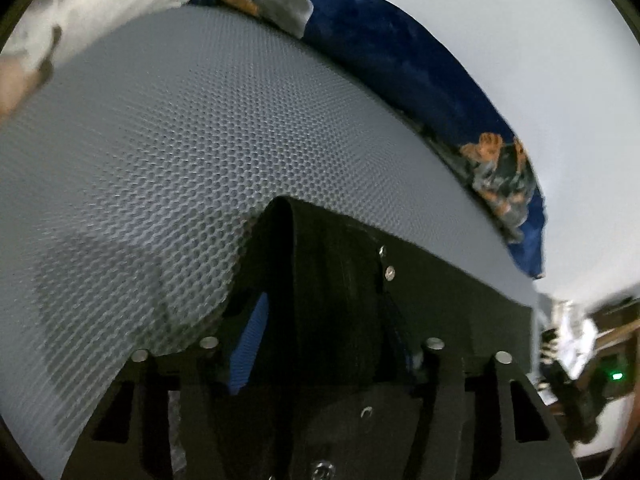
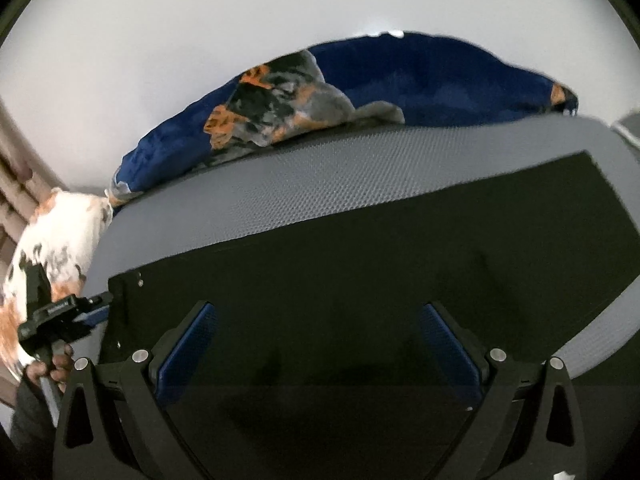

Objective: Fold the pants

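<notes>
The black pants (image 2: pixel 360 280) lay flat on a grey honeycomb mat (image 2: pixel 280 184), close to the mat's near edge.

The right tongs (image 2: pixel 320 344) stood wide open above the dark cloth, both blue pads apart and pressing on nothing.

In the left wrist view, the left tongs (image 1: pixel 320 344) sat at a corner of the pants (image 1: pixel 340 280), a raised fold of black cloth between the fingers. One blue pad (image 1: pixel 250 344) showed beside that fold; whether the pads pinched it could not be told.

A blue patterned blanket (image 2: pixel 420 76) lay bunched along the mat's far edge.
</notes>
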The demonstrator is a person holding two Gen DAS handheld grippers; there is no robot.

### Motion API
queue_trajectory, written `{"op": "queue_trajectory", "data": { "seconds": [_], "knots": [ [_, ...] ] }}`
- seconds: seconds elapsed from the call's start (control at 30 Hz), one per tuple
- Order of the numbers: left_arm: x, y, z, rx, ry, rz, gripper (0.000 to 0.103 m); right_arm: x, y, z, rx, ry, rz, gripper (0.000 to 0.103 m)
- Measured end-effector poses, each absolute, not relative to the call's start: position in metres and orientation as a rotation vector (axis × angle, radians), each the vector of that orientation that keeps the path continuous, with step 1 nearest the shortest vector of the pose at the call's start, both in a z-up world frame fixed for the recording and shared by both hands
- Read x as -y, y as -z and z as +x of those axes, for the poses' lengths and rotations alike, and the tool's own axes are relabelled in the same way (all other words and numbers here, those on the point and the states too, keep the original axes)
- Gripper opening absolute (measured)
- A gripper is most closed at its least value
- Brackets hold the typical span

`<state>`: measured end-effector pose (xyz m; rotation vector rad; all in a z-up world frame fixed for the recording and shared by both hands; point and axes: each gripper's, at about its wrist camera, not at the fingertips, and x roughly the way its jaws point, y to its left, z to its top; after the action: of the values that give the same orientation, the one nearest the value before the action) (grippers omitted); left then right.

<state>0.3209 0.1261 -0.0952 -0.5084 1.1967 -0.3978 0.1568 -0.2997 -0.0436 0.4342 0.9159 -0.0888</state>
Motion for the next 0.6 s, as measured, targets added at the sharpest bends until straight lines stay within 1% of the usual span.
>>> {"op": "queue_trajectory", "data": {
  "seconds": [0.03, 0.1, 0.27, 0.4, 0.6],
  "knots": [
    [-0.128, 0.097, 0.325, -1.199, 0.426, -0.532, 0.053, 0.300, 0.046, 0.159, -0.917, 0.090, 0.444, 0.102],
    [-0.131, 0.099, 0.331, -1.201, 0.502, -0.593, 0.045, 0.299, 0.051, 0.164, -0.926, 0.098, 0.446, 0.102],
    [-0.135, 0.101, 0.341, -1.218, 0.635, -0.705, 0.043, 0.293, 0.060, 0.177, -0.952, 0.092, 0.424, 0.102],
    [-0.128, 0.099, 0.349, -1.234, 0.686, -0.666, 0.043, 0.289, 0.065, 0.186, -0.963, 0.079, 0.402, 0.102],
    [-0.101, 0.111, 0.367, -1.266, 0.703, -0.647, 0.043, 0.287, 0.066, 0.197, -0.954, 0.104, 0.325, 0.102]
  ]
}}
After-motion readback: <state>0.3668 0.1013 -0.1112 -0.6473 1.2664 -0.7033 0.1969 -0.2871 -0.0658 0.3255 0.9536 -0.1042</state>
